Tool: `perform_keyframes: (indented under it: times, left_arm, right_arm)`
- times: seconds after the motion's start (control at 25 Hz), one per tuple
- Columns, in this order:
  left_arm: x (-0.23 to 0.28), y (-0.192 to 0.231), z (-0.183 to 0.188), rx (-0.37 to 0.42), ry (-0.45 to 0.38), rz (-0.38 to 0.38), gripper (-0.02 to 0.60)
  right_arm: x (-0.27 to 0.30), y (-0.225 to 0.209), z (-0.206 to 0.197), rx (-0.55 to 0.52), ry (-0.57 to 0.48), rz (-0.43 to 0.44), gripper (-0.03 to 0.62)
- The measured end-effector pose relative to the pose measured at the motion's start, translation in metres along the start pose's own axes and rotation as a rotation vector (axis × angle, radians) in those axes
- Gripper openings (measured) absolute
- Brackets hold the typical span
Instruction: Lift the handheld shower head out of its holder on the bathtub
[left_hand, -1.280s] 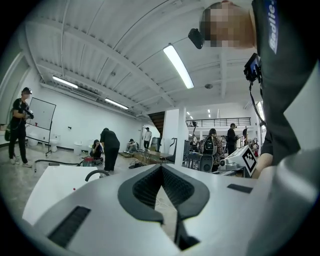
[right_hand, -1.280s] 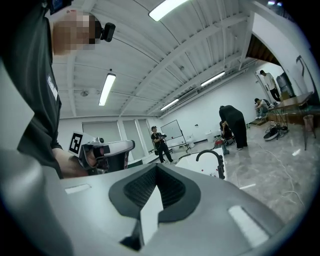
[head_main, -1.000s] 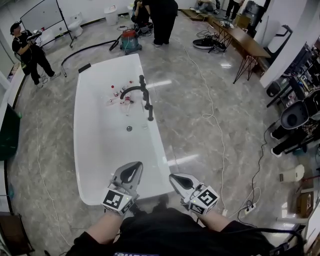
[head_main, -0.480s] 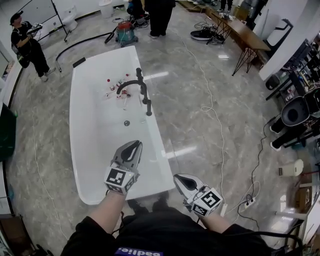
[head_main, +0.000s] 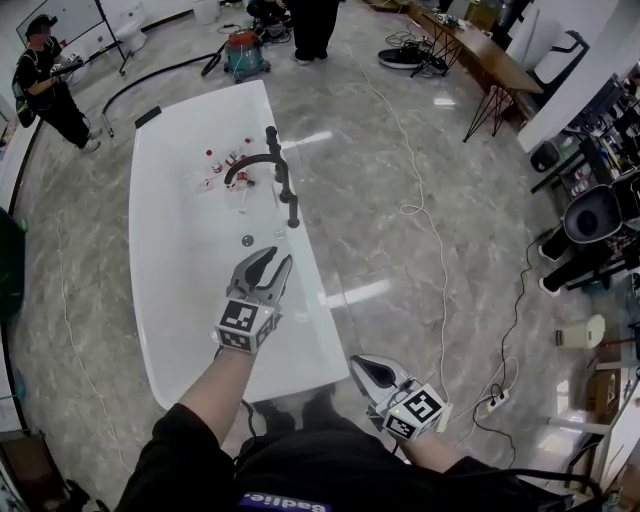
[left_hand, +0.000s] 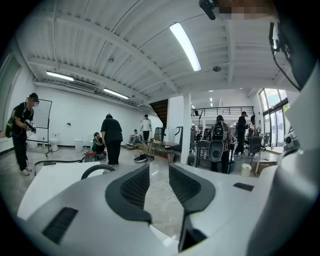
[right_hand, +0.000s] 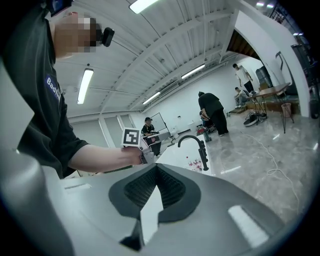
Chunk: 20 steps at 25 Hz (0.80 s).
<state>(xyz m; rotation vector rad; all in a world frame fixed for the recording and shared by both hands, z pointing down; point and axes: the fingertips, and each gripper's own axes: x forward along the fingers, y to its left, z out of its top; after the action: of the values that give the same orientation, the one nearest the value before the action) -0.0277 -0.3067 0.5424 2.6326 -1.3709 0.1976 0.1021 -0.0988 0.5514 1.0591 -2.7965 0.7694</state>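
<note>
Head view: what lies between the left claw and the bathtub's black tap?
Bare white bathtub, its round drain slightly aside, shown in the head view. The left claw, jaws just opening, holds nothing.

The head view looks steeply down from above onto the white bathtub (head_main: 190, 330), its black tap (head_main: 278, 178) some way ahead. The left gripper view looks low and level across the tub. The right gripper view faces likewise from further back; all three share that tap
</note>
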Motion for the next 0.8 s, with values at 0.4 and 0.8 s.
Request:
perform_keyframes:
  times: [0.4, 0.8]
  left_arm:
    - [0.073, 0.042, -0.035, 0.012, 0.064, 0.037, 0.141]
    - [0.151, 0.08, -0.085, 0.029, 0.151, 0.04, 0.189]
  right_arm:
    - [0.015, -0.029, -0.007, 0.021, 0.024, -0.007, -0.008]
    - [0.021, -0.06, -0.021, 0.041, 0.073, -0.029, -0.008]
